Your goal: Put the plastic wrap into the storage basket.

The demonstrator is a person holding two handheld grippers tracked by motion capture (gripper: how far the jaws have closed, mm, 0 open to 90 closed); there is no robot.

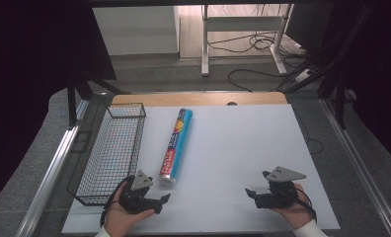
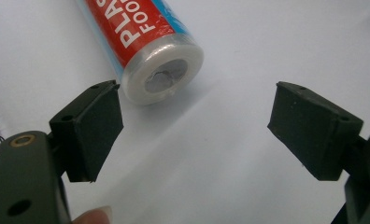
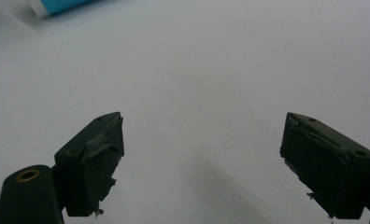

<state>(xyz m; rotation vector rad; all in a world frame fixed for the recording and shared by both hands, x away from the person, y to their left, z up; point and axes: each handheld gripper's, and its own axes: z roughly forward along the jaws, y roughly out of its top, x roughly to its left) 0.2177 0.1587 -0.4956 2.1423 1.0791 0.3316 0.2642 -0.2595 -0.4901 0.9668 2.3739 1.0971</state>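
The roll of plastic food wrap (image 1: 175, 146) lies with its long axis running near-to-far beside the wire basket (image 1: 91, 170), its near end just beyond the left gripper (image 1: 160, 200), jaws spread and empty; the right gripper (image 1: 251, 193), likewise spread, sits well apart.

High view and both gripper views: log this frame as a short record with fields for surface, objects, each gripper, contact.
surface: white table top
objects: red-and-blue cling-film roll lying flat; black wire basket beside it at the table's left edge
left gripper: open, near the roll's near end
right gripper: open, over bare table
contact: neither gripper touches the roll or basket
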